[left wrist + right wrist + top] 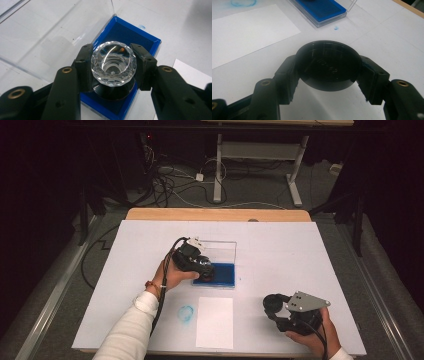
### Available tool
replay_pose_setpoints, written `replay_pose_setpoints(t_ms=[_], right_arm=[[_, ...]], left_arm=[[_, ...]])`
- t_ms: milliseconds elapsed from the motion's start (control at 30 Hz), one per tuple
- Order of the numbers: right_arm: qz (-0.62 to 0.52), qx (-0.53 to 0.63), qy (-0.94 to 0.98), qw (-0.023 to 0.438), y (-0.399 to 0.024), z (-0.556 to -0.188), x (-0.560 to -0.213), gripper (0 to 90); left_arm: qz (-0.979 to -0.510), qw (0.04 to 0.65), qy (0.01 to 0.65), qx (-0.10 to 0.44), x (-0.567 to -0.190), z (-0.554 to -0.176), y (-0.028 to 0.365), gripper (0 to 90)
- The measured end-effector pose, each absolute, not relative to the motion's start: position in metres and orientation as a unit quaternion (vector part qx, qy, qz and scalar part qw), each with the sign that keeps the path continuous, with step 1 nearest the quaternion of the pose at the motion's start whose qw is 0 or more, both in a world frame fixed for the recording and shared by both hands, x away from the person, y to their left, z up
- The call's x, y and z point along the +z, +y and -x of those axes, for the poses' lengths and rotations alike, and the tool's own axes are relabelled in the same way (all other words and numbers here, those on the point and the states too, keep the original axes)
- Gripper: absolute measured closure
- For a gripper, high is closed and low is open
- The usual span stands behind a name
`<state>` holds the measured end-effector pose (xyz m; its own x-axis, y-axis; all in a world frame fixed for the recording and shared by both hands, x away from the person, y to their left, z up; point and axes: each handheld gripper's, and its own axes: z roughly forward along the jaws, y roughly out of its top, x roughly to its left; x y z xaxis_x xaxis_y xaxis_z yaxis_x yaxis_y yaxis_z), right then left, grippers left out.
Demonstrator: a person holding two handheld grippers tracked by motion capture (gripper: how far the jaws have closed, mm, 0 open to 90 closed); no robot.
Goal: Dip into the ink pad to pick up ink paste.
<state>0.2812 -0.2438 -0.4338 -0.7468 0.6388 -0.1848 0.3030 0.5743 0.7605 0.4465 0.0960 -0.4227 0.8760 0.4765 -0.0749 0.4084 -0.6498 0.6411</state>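
A round stamp with a faceted clear knob (113,63) and a black base (112,92) stands on the blue ink pad (130,32) of an open clear case. My left gripper (205,270) is shut on the knob, one jaw on each side, at mid-table on the ink pad (224,274). My right gripper (274,306) is near the front right of the table, shut on a black round cap (328,65) held just above the white surface. A white sheet of paper (215,321) lies between the two grippers near the front edge.
The case's clear lid (220,251) stands upright behind the pad. A blue ring mark (186,314) sits left of the paper, and a small blue spot (335,28) is by the case. The table's wooden far edge (215,214) borders a floor with cables.
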Motion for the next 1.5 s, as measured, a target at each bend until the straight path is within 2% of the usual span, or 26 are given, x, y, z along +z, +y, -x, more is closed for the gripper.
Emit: replay_pose_setpoints(t_ms=[367,500,1000,1500], right_arm=[[-0.271,0.370,0.859,0.225,-0.244,-0.280,-0.434,38.8],[-0.273,0.369,0.859,0.226,-0.242,-0.279,-0.434,38.8],[-0.272,0.368,0.860,0.226,-0.242,-0.279,-0.434,38.9],[-0.272,0.369,0.859,0.229,-0.244,-0.279,-0.433,38.8]], left_arm=[[-0.910,0.334,0.239,0.062,-0.423,-0.444,0.093,54.6],[-0.900,0.352,0.251,0.051,-0.426,-0.448,0.097,54.5],[-0.916,0.320,0.226,0.092,-0.424,-0.437,0.090,54.4],[-0.916,0.321,0.222,0.097,-0.424,-0.435,0.092,54.4]])
